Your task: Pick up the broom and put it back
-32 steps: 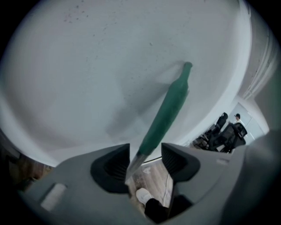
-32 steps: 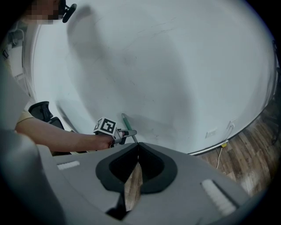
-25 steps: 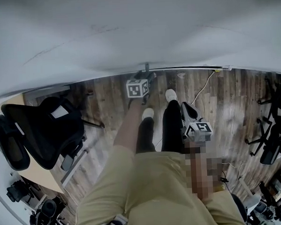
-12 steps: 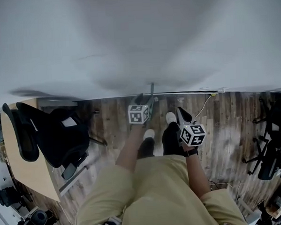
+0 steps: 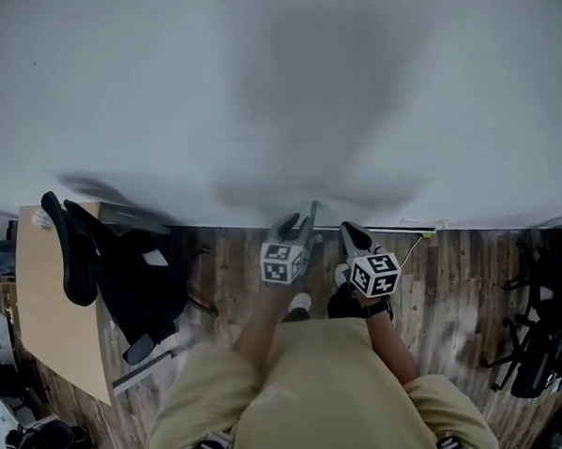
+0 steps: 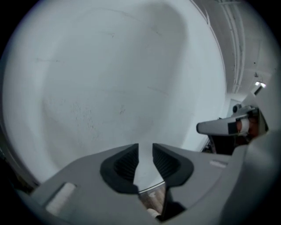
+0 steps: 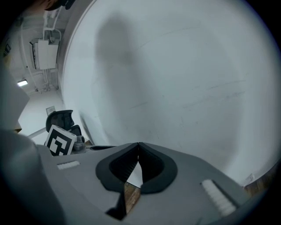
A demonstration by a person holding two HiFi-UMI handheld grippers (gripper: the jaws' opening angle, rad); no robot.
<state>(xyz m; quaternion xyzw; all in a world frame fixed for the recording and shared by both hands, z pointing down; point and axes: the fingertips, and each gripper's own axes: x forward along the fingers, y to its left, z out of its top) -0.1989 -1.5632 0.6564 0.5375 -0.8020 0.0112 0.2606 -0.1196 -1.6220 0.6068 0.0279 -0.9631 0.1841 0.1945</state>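
Observation:
No broom shows in any view. My left gripper (image 5: 308,214) is raised in front of the white wall (image 5: 274,97); its jaws are closing, with a narrow gap left and nothing between them (image 6: 145,151). My right gripper (image 5: 349,232) is held beside it at about the same height. Its tips meet and nothing is held (image 7: 138,147). Each gripper view looks at bare wall, with a strip of wooden floor (image 5: 452,266) below the jaws. The left gripper's marker cube (image 7: 59,140) appears at the left of the right gripper view.
A black office chair (image 5: 124,274) and a wooden desk (image 5: 56,315) stand at the left. More dark chairs (image 5: 532,356) are at the right. A pale cable (image 5: 412,247) runs along the wall's foot. The person's feet (image 5: 299,304) are close to the wall.
Both grippers have risen from near the floor to in front of the wall. The head view has tilted up, so the wall fills more of it.

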